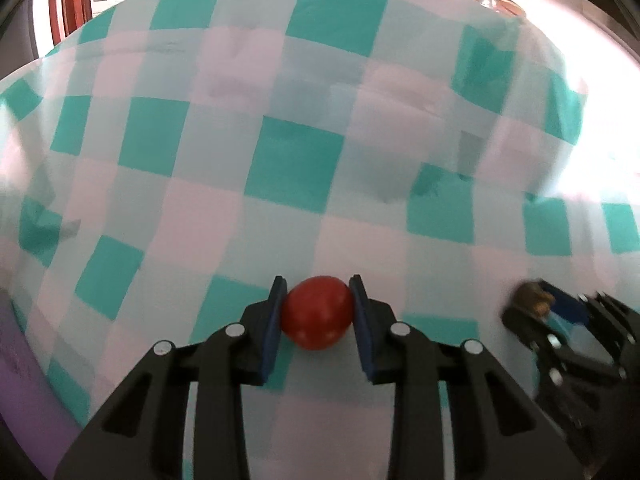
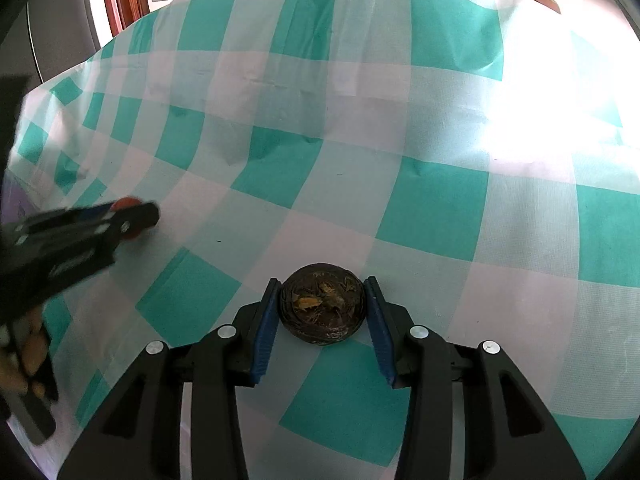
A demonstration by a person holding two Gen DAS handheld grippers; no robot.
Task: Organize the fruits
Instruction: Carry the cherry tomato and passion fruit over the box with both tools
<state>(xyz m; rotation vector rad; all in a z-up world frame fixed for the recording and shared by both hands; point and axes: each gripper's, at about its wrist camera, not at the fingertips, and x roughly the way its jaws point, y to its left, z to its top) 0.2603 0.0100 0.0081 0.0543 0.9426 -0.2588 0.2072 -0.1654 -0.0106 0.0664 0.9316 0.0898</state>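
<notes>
The left gripper [image 1: 318,312] pinches a red tomato [image 1: 317,312] between its blue pads [image 1: 272,332], both angled down over the teal-checked tablecloth [image 1: 292,168]. To the tomato's right, well apart, the right gripper [image 2: 322,308] clamps a dark brown round fruit [image 2: 322,304] — likewise tilted downward; a hand [image 2: 24,356] holds the left tool's grip

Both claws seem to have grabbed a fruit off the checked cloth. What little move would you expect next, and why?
Probably a small lift. The left gripper is shut on the red fruit and the right gripper on the dark brown fruit. Both fruits sit low over the checked cloth, and no bowl or tray shows in either view.
</notes>
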